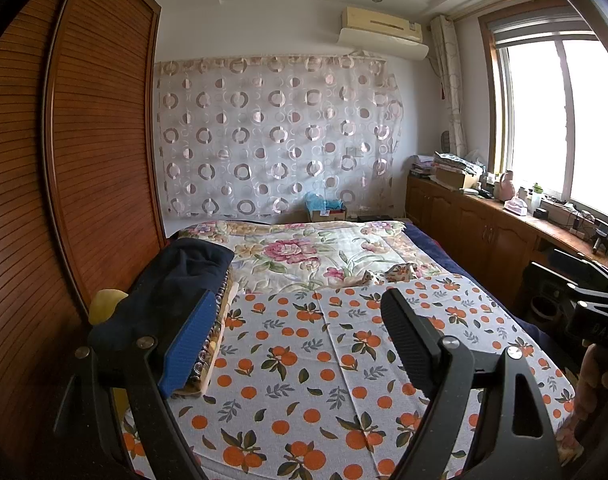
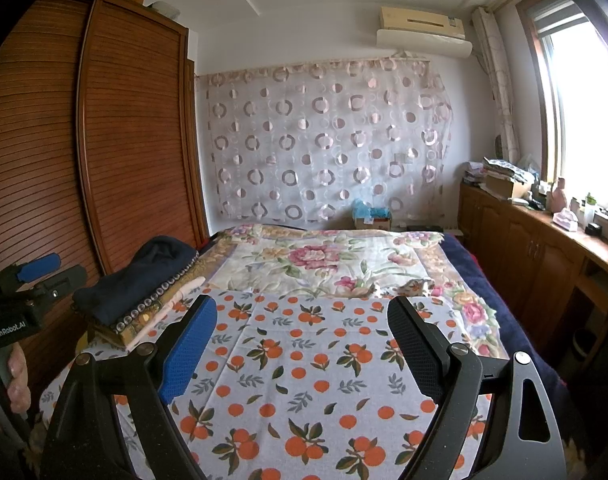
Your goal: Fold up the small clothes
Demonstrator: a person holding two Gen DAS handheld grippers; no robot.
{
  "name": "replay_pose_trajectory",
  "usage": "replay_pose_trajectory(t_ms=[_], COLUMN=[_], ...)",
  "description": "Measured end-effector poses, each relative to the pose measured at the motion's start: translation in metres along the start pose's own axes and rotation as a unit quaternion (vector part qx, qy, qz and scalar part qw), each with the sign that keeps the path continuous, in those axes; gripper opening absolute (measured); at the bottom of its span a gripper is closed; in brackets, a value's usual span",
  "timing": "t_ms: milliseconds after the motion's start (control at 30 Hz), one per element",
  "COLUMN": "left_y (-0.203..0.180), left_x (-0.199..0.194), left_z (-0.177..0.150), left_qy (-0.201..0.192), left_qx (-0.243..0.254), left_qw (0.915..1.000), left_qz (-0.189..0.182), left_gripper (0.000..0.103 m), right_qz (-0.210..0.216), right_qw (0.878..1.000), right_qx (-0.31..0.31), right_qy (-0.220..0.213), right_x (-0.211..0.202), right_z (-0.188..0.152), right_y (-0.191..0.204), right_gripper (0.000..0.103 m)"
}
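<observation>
A stack of folded clothes (image 2: 140,300) with a dark navy garment (image 1: 176,284) on top lies at the bed's left edge. A small crumpled floral garment (image 1: 400,270) lies on the floral quilt in the middle right, and it also shows in the right wrist view (image 2: 416,286). My left gripper (image 1: 300,344) is open and empty above the orange-print cloth (image 1: 304,360), just right of the stack. My right gripper (image 2: 304,348) is open and empty above the same cloth (image 2: 304,380).
A brown slatted wardrobe (image 1: 84,160) stands close on the left. A wooden cabinet (image 2: 536,256) with clutter runs under the window on the right. A patterned curtain (image 1: 276,132) hangs on the far wall. A floral quilt (image 2: 316,260) covers the far half of the bed.
</observation>
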State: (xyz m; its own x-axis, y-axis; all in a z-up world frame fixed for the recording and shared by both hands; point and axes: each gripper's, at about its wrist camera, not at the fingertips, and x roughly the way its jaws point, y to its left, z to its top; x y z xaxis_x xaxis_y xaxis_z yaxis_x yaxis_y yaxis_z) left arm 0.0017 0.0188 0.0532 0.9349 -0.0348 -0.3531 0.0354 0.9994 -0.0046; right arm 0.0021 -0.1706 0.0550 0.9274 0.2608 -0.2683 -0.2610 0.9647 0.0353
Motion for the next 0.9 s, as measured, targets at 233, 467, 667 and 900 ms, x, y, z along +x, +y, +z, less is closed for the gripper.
replay_pose_trajectory(t_ms=[233,467,667,900], left_y=[0.0035,0.0031,0.0043,0.0036], left_x=[-0.0013,-0.0013,-0.0010,-0.0012], left_z=[-0.0002,-0.0005,-0.0006,-0.0010], left_qy=[0.002,0.001,0.001,0.001], left_qx=[-0.001,-0.001,-0.002,-0.001], left_qw=[1.0000,1.0000,1.0000,1.0000], left_qz=[0.001,0.001,0.001,0.001], left_gripper=[0.085,0.085,0.085,0.085], right_qz=[-0.001,0.000,0.001,0.001], right_qw=[1.000,1.000,1.000,1.000], right_qx=[-0.002,-0.003,-0.003,-0.003], right_qy=[0.001,0.000,0.000,0.000], right_x=[0.0002,0.0001,0.0001,0.0000], right_z=[-0.0006,-0.0002,0.0003,-0.0003], right_y=[-0.0008,-0.0031,-0.0042,-0.0041], right_gripper=[0.088,0.088,0.088,0.088])
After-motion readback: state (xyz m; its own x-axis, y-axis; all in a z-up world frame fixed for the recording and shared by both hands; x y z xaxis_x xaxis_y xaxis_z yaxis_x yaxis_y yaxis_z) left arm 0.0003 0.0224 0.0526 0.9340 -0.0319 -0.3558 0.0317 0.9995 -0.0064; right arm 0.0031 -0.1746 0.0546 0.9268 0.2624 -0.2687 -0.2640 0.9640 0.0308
